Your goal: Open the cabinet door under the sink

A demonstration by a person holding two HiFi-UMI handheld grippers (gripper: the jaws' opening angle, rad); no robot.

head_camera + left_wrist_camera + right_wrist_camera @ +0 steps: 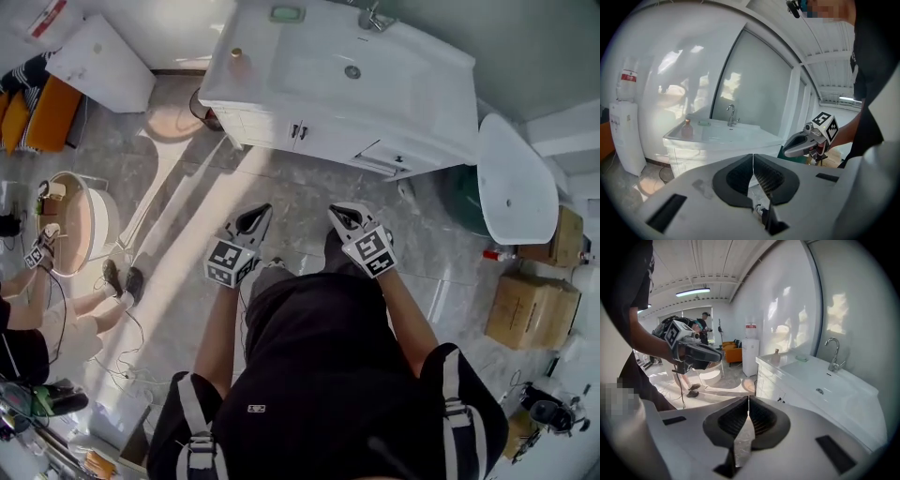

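The left gripper (260,213) is shut tight on nothing, the closed cabinet door (269,127) waits well apart at twelve o'clock under the sink (314,66), the right gripper (341,214) is shut empty too, so I think reaching is the step now, then a claw must open for the handle (298,131).

Grey tiled floor (300,202) in front of white vanity cabinet with moulded sink (281,70): open passage straight to its paired doors with dark handles (298,131). Left of cabinet: white water dispenser (98,61), black cable loop (199,105) at its foot. Right of cabinet: dark green tub (464,202) and white oval ceramic fixture (516,178) crowd in, tight gap. Cardboard boxes (530,309) further right.
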